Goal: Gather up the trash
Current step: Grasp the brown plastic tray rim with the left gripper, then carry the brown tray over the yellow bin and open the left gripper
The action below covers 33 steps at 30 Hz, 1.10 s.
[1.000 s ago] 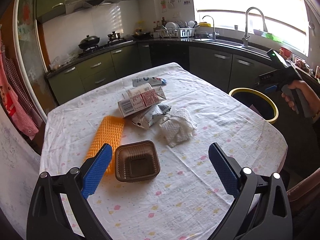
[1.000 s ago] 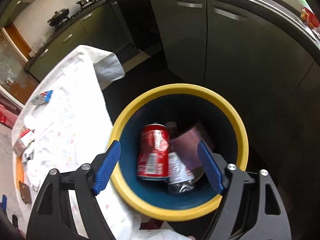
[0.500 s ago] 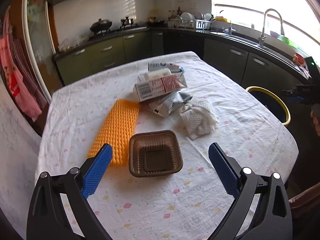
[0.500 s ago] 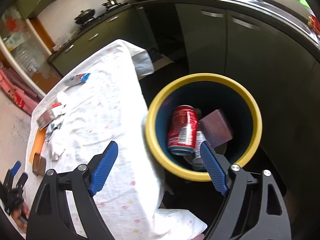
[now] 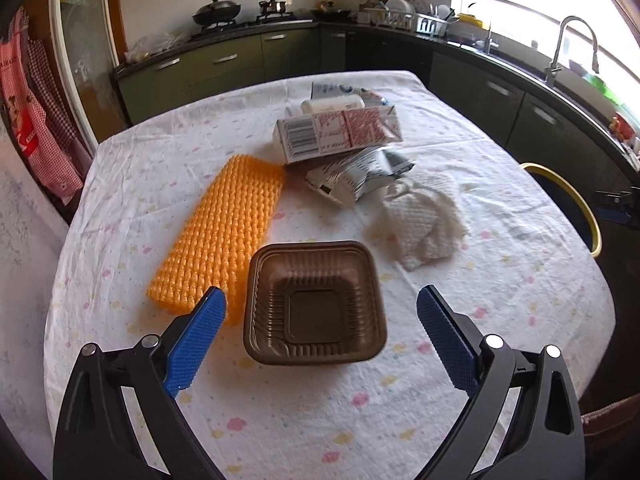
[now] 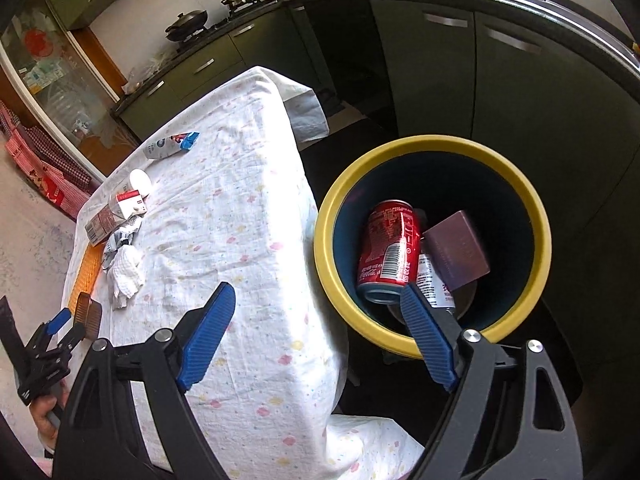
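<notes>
Left gripper [image 5: 318, 322]: fingers spread wide, nothing pinched, poised over the brown plastic tray [image 5: 316, 304], which sits between the pads without contact. On the table [image 5: 520, 320], an orange foam net [image 5: 224, 232] touches the tray at its 10 o'clock; a crumpled paper towel [image 5: 420, 220] lies at 1 o'clock; a silver wrapper [image 5: 356, 174] and a milk carton [image 5: 336, 132] lie at 12 o'clock.

Right gripper [image 6: 316, 330]: fingers spread, empty, straddling the table edge and the yellow-rimmed bin [image 6: 400, 152]. Bin contents: a red can [image 6: 390, 248] and a purple box [image 6: 458, 250] at its 3 o'clock.
</notes>
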Available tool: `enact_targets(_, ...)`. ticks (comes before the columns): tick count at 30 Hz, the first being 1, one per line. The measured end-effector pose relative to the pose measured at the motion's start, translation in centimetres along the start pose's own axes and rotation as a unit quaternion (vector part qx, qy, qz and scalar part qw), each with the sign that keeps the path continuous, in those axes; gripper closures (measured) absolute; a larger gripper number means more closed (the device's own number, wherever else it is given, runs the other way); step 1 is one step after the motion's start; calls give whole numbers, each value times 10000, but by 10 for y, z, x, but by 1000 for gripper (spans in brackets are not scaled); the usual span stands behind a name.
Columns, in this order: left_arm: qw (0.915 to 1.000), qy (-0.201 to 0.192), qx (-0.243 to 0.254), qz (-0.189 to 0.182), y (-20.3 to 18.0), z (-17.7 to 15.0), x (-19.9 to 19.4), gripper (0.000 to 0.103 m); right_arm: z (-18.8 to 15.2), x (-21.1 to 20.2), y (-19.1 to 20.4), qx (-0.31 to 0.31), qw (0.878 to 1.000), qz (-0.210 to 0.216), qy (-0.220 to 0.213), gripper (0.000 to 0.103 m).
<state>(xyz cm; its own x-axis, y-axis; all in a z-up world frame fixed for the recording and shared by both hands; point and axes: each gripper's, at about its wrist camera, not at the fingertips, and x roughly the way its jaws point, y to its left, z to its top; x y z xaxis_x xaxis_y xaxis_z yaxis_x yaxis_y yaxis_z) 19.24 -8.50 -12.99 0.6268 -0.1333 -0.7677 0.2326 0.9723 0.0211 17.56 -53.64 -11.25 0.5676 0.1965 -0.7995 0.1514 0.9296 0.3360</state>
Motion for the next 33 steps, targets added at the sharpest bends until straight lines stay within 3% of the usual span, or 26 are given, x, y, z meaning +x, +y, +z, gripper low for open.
enact_targets(4, 9999, 86, 24, 49, -1, 0, 8, 12, 0, 3, -1, 25, 10000, 49, 23, 23)
enact_targets(9, 9998, 209, -2, 39, -3, 0, 15, 28, -1, 4, -1, 21, 9999, 87, 47, 23)
enact_targets(19, 9996, 275, 6, -25, -7, 0, 22, 33, -3, 6, 1, 35, 9999, 142, 71, 23)
enact_targets(27, 9997, 82, 216, -26, -25, 2, 3, 33, -5, 6, 0, 67, 9998, 175, 77, 23)
enact_targets(33, 9985, -67, 456, -306, -52, 8, -12, 33, -9, 0, -9, 176, 9997, 151, -7, 23)
